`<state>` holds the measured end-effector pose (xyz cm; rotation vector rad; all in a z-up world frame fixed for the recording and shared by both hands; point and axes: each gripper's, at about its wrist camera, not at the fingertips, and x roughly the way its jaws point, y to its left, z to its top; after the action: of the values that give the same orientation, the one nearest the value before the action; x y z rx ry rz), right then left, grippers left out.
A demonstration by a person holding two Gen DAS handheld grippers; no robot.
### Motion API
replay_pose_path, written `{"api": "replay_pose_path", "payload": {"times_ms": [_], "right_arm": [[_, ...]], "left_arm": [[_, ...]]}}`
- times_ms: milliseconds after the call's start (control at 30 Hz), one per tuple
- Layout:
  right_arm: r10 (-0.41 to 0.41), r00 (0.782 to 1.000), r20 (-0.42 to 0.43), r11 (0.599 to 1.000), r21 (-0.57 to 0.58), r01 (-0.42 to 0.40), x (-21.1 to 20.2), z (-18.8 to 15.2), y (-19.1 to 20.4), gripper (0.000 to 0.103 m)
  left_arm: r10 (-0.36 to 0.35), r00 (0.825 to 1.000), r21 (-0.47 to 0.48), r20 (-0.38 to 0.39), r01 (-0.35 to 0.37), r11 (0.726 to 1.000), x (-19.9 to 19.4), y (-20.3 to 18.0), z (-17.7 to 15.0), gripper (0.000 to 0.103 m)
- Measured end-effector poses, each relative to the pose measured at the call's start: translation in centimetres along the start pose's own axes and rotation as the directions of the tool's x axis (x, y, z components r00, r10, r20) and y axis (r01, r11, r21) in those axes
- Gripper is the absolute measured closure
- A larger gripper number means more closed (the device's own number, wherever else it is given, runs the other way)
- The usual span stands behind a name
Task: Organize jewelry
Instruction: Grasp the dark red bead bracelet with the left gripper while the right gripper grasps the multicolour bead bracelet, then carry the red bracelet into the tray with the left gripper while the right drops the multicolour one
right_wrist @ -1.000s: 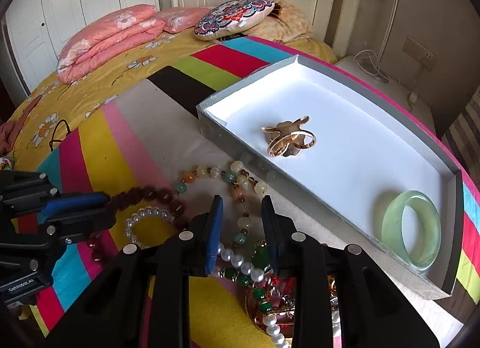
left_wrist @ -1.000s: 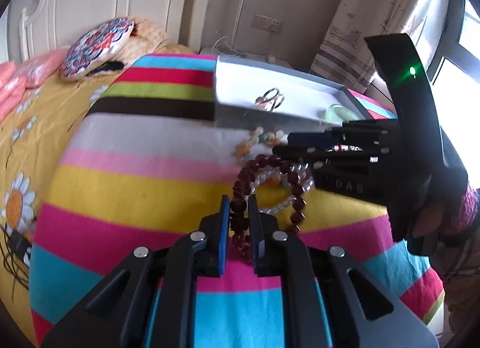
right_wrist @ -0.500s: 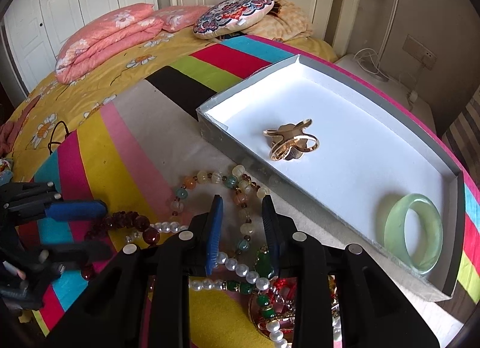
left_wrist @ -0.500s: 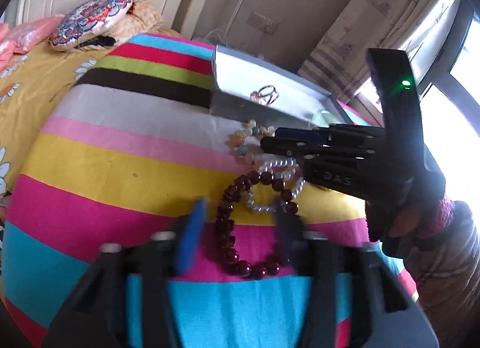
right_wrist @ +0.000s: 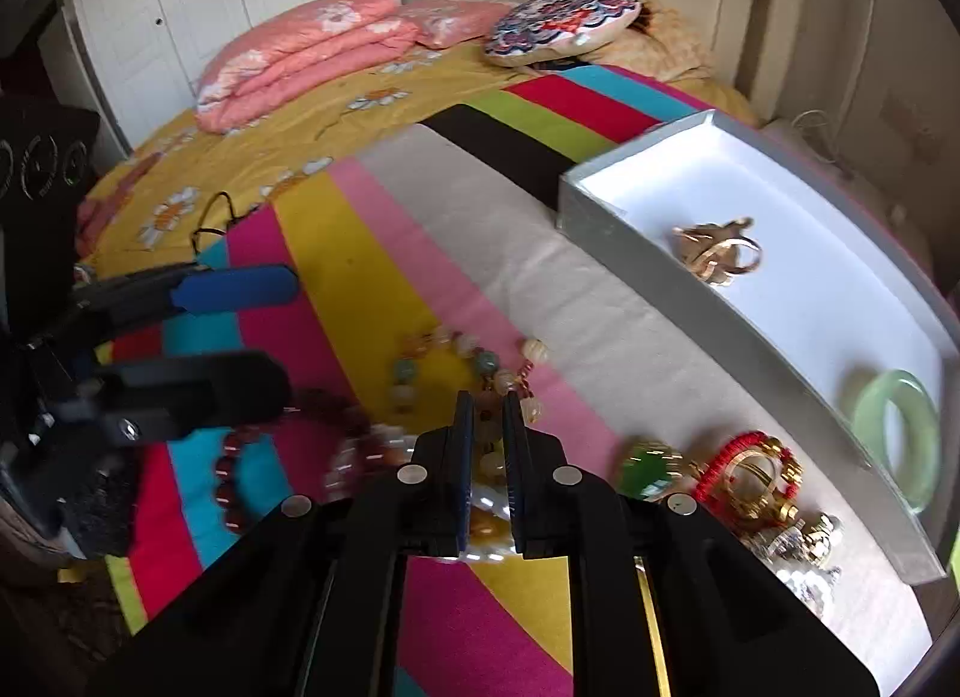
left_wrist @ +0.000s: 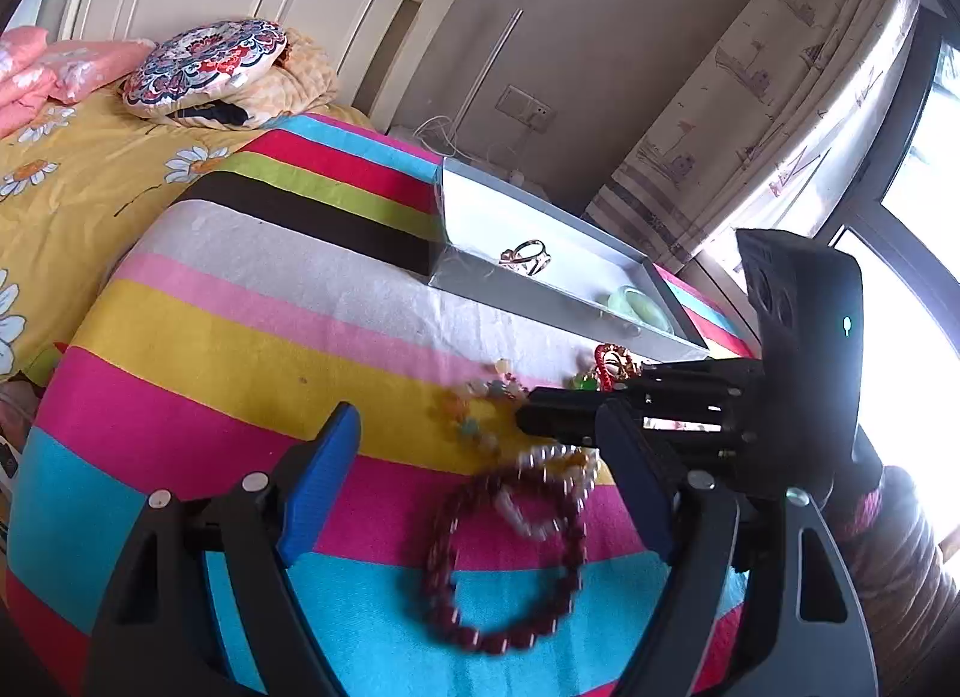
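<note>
Left tongs (left_wrist: 480,493) opening over dark-red bead bracelet (left_wrist: 504,565) (blurred); right tongs (right_wrist: 483,427) clenched on pastel bead strand (right_wrist: 456,355).

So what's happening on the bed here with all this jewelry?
A person is sorting jewelry on a striped blanket with two handheld grippers. The right gripper has its jaws shut on a strand of pale mixed beads. The left gripper has its jaws opening above a dark red bead bracelet, which lies loose on the blanket. A gold ring and a green bangle already sit in the grey tray.
</note>
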<state>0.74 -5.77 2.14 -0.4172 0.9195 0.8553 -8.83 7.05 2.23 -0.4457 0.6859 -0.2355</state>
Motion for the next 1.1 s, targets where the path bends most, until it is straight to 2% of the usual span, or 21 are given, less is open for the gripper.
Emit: {"api": "replay_pose_path", "payload": {"times_ms": [133, 267, 467, 533, 600, 700, 867, 900, 967, 1000, 1033, 1100], "right_arm": [[-0.067, 0.993, 0.092, 0.997, 0.05, 0.063, -2.0, 0.0, -0.5, 0.091], [-0.117, 0.97, 0.215, 0.992, 0.078, 0.103, -5.2, -0.2, 0.1, 0.091], [-0.185, 0.9, 0.394, 0.981, 0.134, 0.143, -10.6, -2.3, 1.3, 0.091], [-0.208, 0.878, 0.43, 0.975, 0.164, 0.151, -12.7, -3.4, 1.1, 0.091], [-0.236, 0.865, 0.443, 0.97, 0.162, 0.181, -14.4, -4.5, 1.3, 0.091], [-0.259, 0.855, 0.449, 0.965, 0.162, 0.207, -16.3, -6.5, 2.0, 0.09], [-0.265, 0.855, 0.446, 0.962, 0.184, 0.203, -17.4, -9.9, 3.0, 0.09], [-0.266, 0.857, 0.44, 0.961, 0.185, 0.203, -17.5, -10.6, 3.3, 0.09], [-0.265, 0.864, 0.428, 0.961, 0.185, 0.204, -17.5, -11.6, 3.7, 0.09], [-0.264, 0.868, 0.421, 0.962, 0.184, 0.203, -17.4, -12.0, 3.9, 0.09], [-0.264, 0.87, 0.417, 0.962, 0.183, 0.204, -17.3, -12.3, 4.1, 0.09], [-0.262, 0.871, 0.415, 0.962, 0.18, 0.203, -17.3, -13.0, 4.5, 0.09]], "left_arm": [[-0.007, 1.0, -0.004, 0.006, 0.007, 1.0, -0.1, 0.1, 0.0, 0.023], [-0.013, 1.0, -0.007, 0.014, 0.013, 1.0, -0.3, 0.1, -0.1, 0.023], [-0.002, 1.0, -0.007, 0.011, 0.002, 1.0, -0.3, 0.1, -0.2, 0.023], [0.04, 0.999, 0.011, 0.009, -0.041, 0.999, -0.7, -0.3, -0.4, 0.023], [0.077, 0.997, 0.073, 0.007, -0.078, 0.994, -1.6, -1.5, -1.1, 0.023], [0.127, 0.991, 0.145, -0.035, -0.121, 0.982, -2.1, -2.7, -2.3, 0.023], [0.182, 0.976, 0.217, -0.116, -0.154, 0.964, -1.6, -3.3, -4.1, 0.024], [0.201, 0.972, 0.219, -0.117, -0.173, 0.96, -1.5, -3.2, -4.4, 0.027], [0.212, 0.969, 0.211, -0.13, -0.182, 0.96, -1.3, -2.9, -4.5, 0.044], [0.221, 0.965, 0.212, -0.139, -0.189, 0.959, -1.1, -2.8, -4.5, 0.047], [0.246, 0.959, 0.228, -0.138, -0.211, 0.951, -1.0, -2.8, -4.6, 0.053], [0.299, 0.945, 0.283, -0.133, -0.252, 0.925, -0.5, -3.3, -4.7, 0.056]]}}
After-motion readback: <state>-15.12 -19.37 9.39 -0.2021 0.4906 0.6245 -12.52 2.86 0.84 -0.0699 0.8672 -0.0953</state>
